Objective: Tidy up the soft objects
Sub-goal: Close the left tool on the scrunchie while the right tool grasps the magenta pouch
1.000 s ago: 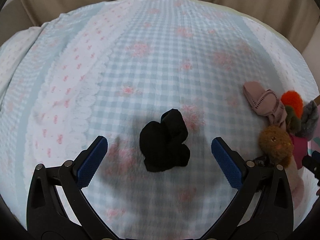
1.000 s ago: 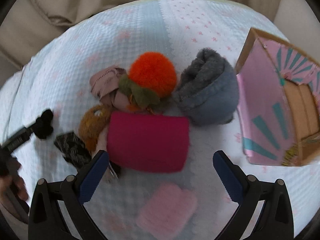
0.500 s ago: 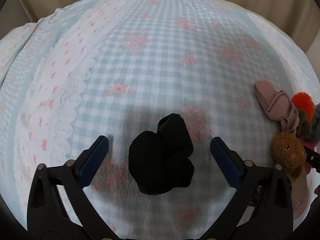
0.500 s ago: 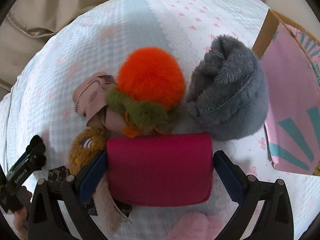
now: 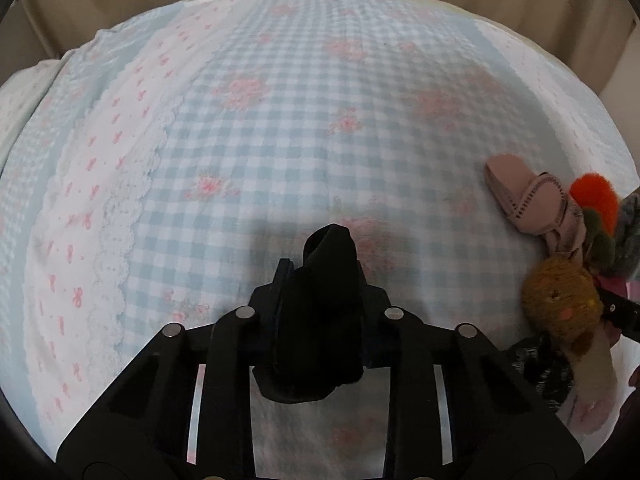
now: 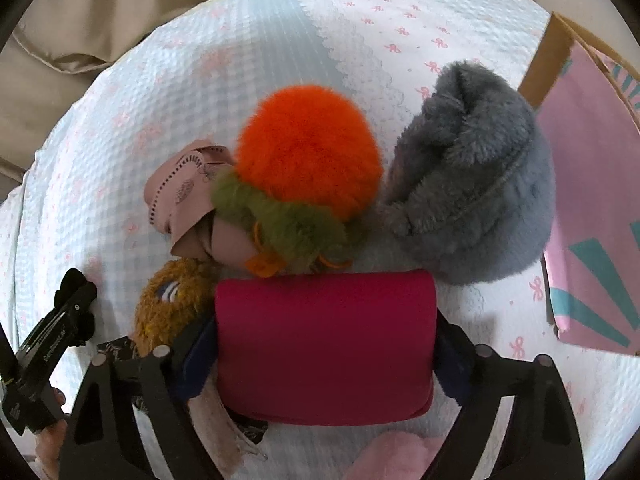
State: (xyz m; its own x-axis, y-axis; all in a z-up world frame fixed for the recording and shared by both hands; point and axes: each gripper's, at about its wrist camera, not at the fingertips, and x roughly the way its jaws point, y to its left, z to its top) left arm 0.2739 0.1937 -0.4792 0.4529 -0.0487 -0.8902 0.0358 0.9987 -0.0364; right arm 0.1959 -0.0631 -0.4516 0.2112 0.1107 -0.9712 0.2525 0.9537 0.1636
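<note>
1. The left gripper [image 5: 320, 304] is clenched on one black sock [image 5: 320, 320] above the checked bedspread [image 5: 280, 120].
2. The right gripper [image 6: 324, 344] grasps one magenta folded cloth [image 6: 324, 344] between its fingers.
3. Beyond lie one brown plush toy [image 6: 168, 304], one pink garment [image 6: 188, 196], one orange pompom [image 6: 308, 144] and one grey fuzzy hat [image 6: 472, 184].
4. One pink cardboard box [image 6: 592, 184] stands farthest right; its contents are hidden.

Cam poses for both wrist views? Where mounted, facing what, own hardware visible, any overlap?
Left wrist: on the left gripper, looking along its fingers down at the gingham bedspread; fingers shut on a black sock.
Right wrist: on the right gripper, facing the soft pile; fingers clamp a magenta roll; a hand holding the left gripper shows at far left.
Shared: orange pompom, brown plush, pink sock, grey fuzzy item.
</note>
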